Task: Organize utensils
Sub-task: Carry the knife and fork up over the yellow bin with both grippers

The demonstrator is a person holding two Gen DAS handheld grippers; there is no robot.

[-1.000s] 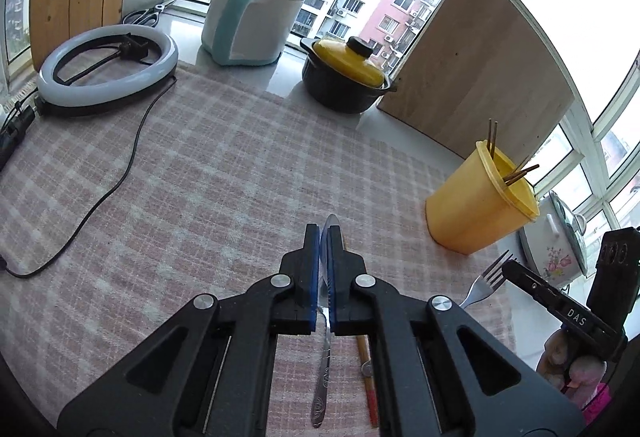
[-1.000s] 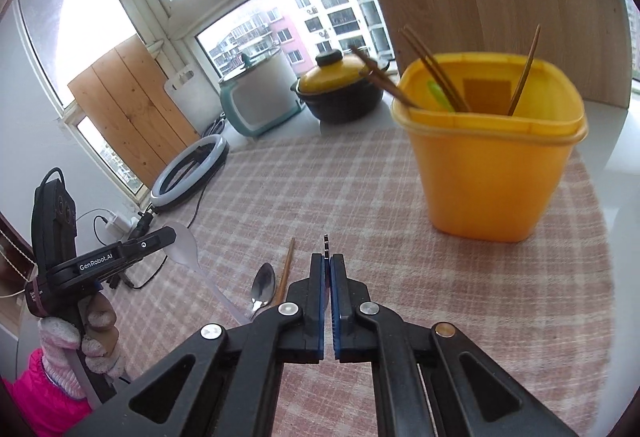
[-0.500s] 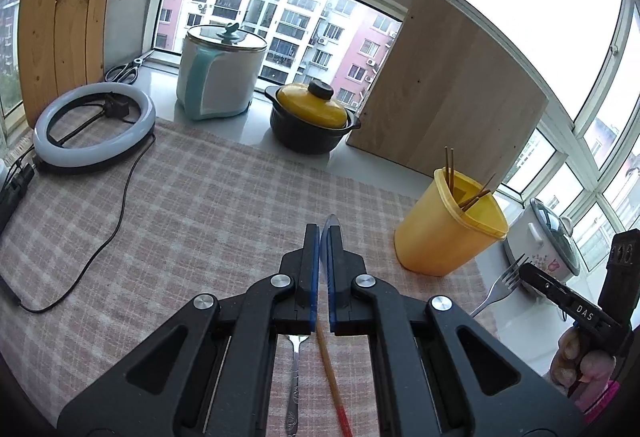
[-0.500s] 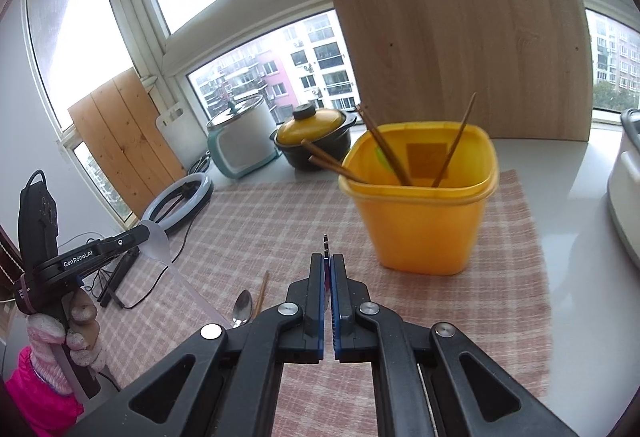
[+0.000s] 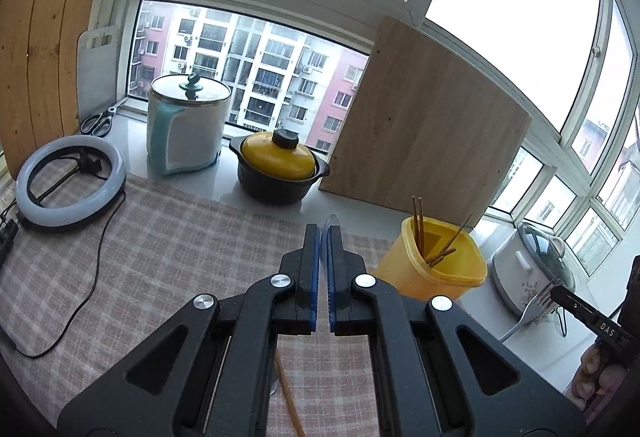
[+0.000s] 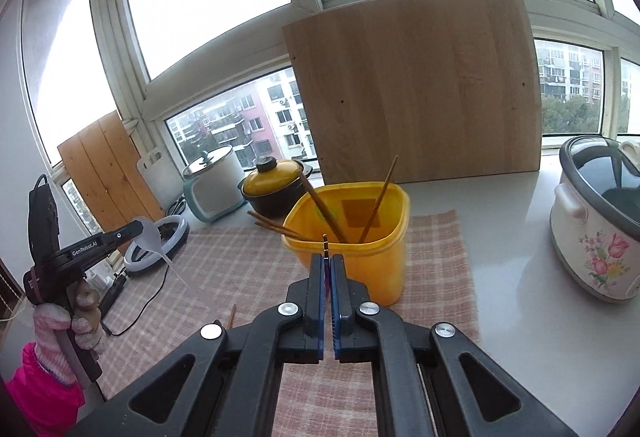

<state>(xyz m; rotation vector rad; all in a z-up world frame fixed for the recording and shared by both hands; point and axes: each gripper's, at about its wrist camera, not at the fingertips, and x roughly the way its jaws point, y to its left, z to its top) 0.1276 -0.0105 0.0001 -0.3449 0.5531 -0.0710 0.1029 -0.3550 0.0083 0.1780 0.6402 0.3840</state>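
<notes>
My left gripper (image 5: pixel 324 233) is shut on a clear plastic spoon (image 5: pixel 331 222); the spoon also shows in the right wrist view (image 6: pixel 154 239), raised above the cloth. My right gripper (image 6: pixel 328 261) is shut on a metal fork, whose tines show in the left wrist view (image 5: pixel 546 291). A yellow utensil holder (image 6: pixel 360 237) with several chopsticks stands just ahead of the right gripper; in the left wrist view the holder (image 5: pixel 436 265) is to the right. A chopstick (image 5: pixel 290 397) lies on the checked cloth under the left gripper.
A black pot with a yellow lid (image 5: pixel 280 167), a white and teal pot (image 5: pixel 186 125), a ring light (image 5: pixel 70 179) with its cable, a leaning wooden board (image 6: pixel 416 89) and a flowered rice cooker (image 6: pixel 596 221) stand around the checked cloth (image 5: pixel 160 245).
Both grippers have risen and tilted up away from the cloth, still holding the spoon and the fork. The holder now sits lower and closer in front of the right gripper.
</notes>
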